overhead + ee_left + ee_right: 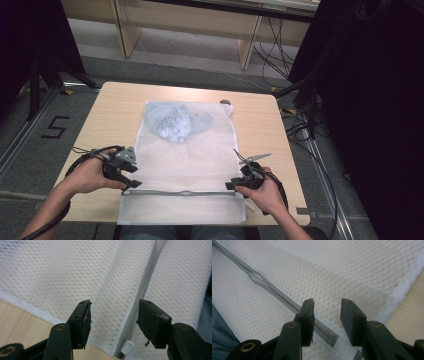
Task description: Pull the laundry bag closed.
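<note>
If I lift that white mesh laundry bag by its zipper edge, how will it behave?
The mesh laundry bag will probably sag, since its thin netting lies flat and already drapes over the table edge. It looks light. The bunched garment inside would likely slide toward the low end.

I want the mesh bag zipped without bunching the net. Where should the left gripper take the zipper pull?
Probably by the small white zipper pull at the left end of the grey zipper, coming in from the left edge of the mesh bag. The tab stands clear of the net, and the left gripper is open above it.
</note>
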`<state>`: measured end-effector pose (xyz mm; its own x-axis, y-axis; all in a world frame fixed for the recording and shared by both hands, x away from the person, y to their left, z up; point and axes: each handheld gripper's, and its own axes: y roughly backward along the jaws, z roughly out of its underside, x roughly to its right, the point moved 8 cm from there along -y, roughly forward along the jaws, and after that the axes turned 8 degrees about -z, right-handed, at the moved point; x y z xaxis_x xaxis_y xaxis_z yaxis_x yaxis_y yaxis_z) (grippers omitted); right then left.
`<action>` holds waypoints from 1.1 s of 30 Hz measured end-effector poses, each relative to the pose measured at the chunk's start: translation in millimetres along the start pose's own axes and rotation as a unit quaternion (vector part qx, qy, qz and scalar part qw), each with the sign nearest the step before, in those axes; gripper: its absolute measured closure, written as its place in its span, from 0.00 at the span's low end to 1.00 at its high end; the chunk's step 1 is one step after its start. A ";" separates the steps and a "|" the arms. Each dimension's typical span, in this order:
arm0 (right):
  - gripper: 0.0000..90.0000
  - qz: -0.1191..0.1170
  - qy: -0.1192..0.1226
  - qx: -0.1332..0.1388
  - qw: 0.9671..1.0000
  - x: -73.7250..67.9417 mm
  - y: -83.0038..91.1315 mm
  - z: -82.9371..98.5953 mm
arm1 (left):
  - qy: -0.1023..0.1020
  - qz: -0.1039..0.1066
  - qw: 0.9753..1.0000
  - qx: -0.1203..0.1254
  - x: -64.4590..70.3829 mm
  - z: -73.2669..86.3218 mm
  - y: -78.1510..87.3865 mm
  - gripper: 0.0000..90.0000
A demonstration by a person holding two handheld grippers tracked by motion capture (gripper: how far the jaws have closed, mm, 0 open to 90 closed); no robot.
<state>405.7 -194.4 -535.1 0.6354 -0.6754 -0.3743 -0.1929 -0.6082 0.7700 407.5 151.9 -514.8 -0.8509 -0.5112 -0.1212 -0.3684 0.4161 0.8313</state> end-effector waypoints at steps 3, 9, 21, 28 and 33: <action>0.71 -0.002 -0.003 -0.004 1.000 -0.8 1.4 -0.2 | 0.040 -0.027 0.999 0.015 -11.3 -0.6 1.4 0.45; 0.71 0.002 -0.019 0.007 1.000 0.2 1.9 -1.9 | 0.133 -0.047 0.989 0.036 -24.8 0.6 -3.6 0.49; 0.71 -0.017 -0.005 0.012 1.000 1.3 -1.1 -3.4 | 0.226 -0.056 0.972 0.028 -26.1 0.5 -19.7 0.70; 0.71 -0.019 -0.007 0.016 1.000 0.4 1.6 -2.8 | 0.232 -0.064 0.970 0.024 -26.2 1.7 -17.5 0.72; 0.71 -0.016 -0.006 0.017 1.000 -4.2 3.2 -3.9 | 0.237 -0.069 0.969 0.018 -23.2 2.1 -16.8 0.74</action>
<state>405.4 -191.8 -529.1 0.6332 -0.6602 -0.4039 -0.1985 -0.6429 0.7398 432.7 158.3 -527.1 -0.5282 -0.8481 0.0402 -0.4870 0.3414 0.8039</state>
